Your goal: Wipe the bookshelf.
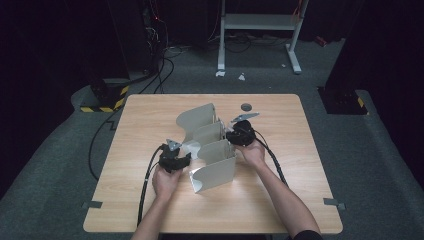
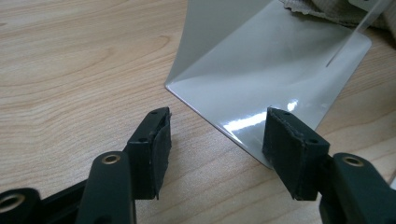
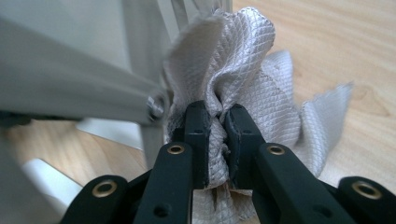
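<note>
where the high view looks down on the wooden desk [image 1: 150,200], a grey metal file rack [image 1: 210,150] with curved dividers stands near the desk's middle. the left tool [image 1: 181,159] sits at the rack's left side, level with the lower dividers. the right tool [image 1: 235,134] sits at the rack's right side, beside the middle dividers. black cables trail from both tools toward the near edge.

along the left gripper view, the left tool [image 2: 217,135] has its jaws spread wide with nothing between them. a glossy flat plate of the rack [image 2: 266,84] lies on the desk just ahead, its edge near the right pad [image 2: 280,140]. a patch of pale cloth [image 2: 322,10] shows at the top right corner.

along the right gripper view, the right tool [image 3: 218,140] has its jaws drawn narrow, pinching a bunched fold of the white quilted cloth [image 3: 243,60]. the cloth rises above the pads and spreads down onto the desk at the right. it sits just beside a metal upright of the rack [image 3: 140,51], at the left.
</note>
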The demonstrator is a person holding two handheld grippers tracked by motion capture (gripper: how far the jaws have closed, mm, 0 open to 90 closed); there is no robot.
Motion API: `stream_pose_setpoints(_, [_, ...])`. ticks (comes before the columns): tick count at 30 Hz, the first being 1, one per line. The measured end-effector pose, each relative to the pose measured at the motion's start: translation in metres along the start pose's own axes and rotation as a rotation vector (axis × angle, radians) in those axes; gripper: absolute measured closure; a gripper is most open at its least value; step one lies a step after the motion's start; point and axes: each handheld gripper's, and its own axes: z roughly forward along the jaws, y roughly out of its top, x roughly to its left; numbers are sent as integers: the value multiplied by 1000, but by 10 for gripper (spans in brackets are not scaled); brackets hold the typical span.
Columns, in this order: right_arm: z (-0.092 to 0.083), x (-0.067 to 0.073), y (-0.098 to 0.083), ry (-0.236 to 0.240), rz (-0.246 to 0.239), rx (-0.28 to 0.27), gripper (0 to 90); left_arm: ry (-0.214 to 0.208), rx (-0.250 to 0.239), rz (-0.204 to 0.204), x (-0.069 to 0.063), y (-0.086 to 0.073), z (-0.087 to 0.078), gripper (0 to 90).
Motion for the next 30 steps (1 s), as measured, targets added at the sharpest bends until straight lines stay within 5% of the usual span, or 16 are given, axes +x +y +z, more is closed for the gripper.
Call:
stream_pose_setpoints(9, [24, -7, -12, 6, 50, 104, 801, 0, 0, 0, 0, 0, 0, 416])
stream_pose_setpoints(14, [21, -2, -6, -15, 7, 115, 800, 0, 0, 0, 0, 0, 0, 416])
stream_pose_setpoints(24, [-18, 6, 15, -4, -31, -54, 804, 0, 0, 1, 0, 0, 0, 419])
stream_pose_setpoints(25, [-19, 8, 19, -17, -74, -32, 804, 1, -3, -2, 0, 0, 0, 415])
stream_pose_setpoints(30, [-24, 12, 33, -40, -115, -24, 807, 2, -2, -2, 0, 0, 0, 414])
